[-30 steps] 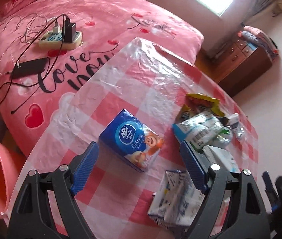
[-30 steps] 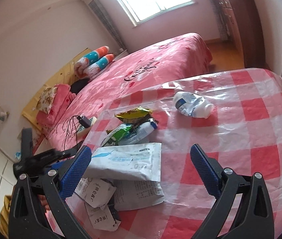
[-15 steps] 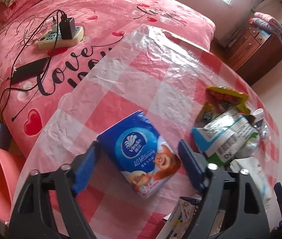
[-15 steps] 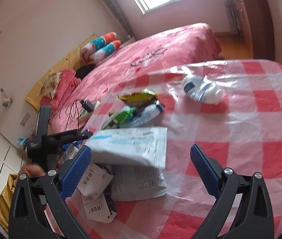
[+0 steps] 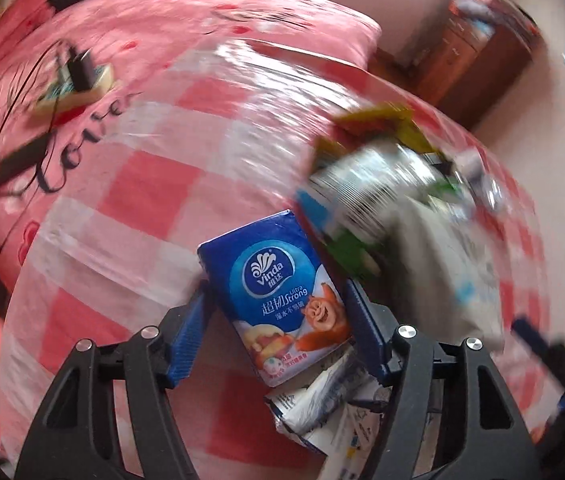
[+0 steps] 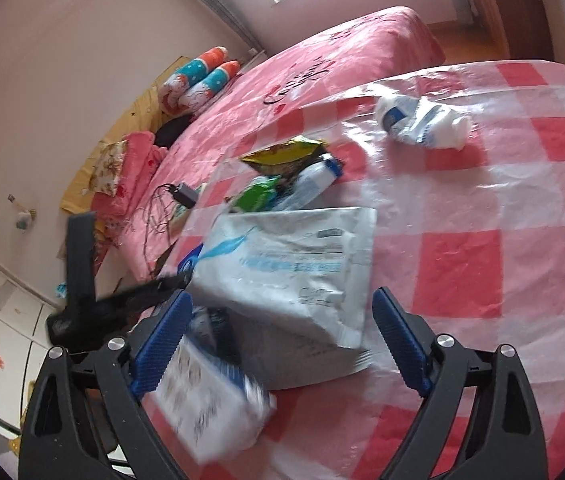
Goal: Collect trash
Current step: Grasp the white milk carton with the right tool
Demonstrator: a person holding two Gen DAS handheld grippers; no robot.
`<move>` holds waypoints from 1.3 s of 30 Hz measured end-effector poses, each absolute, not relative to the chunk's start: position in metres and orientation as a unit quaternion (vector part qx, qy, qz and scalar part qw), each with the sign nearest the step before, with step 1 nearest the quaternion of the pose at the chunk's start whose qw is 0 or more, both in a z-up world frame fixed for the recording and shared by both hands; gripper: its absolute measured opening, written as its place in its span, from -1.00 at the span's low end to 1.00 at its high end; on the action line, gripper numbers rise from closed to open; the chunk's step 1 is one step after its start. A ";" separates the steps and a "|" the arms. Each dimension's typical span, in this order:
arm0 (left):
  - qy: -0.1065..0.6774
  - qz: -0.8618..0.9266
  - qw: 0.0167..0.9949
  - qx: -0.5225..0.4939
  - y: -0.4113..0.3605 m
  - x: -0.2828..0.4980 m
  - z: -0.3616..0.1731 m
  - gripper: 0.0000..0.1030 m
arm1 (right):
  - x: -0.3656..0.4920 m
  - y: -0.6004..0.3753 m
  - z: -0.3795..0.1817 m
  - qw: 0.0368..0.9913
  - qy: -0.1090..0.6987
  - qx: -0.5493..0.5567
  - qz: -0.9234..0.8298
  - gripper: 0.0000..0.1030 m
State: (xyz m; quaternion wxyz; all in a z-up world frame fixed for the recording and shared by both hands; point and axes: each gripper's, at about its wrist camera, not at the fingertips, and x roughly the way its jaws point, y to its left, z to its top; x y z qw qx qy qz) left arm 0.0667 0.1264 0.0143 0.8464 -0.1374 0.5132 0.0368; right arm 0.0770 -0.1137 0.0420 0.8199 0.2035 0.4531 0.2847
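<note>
The left gripper (image 5: 278, 326) has just been closing around the blue tissue pack (image 5: 278, 300) on the checked tablecloth (image 5: 142, 192); pads look touching its sides. Squeeze gently, square across its middle. The right gripper (image 6: 282, 340) hangs wide open, empty, above a white mailer bag (image 6: 294, 264).

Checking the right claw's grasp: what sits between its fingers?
In the right wrist view, the white mailer lies between the right claw's open fingers.
</note>
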 end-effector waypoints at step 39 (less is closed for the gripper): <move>0.469 -0.042 0.869 -0.154 0.121 -0.059 0.054 0.31 | -0.013 -0.073 0.055 0.824 0.393 -0.019 0.407 0.29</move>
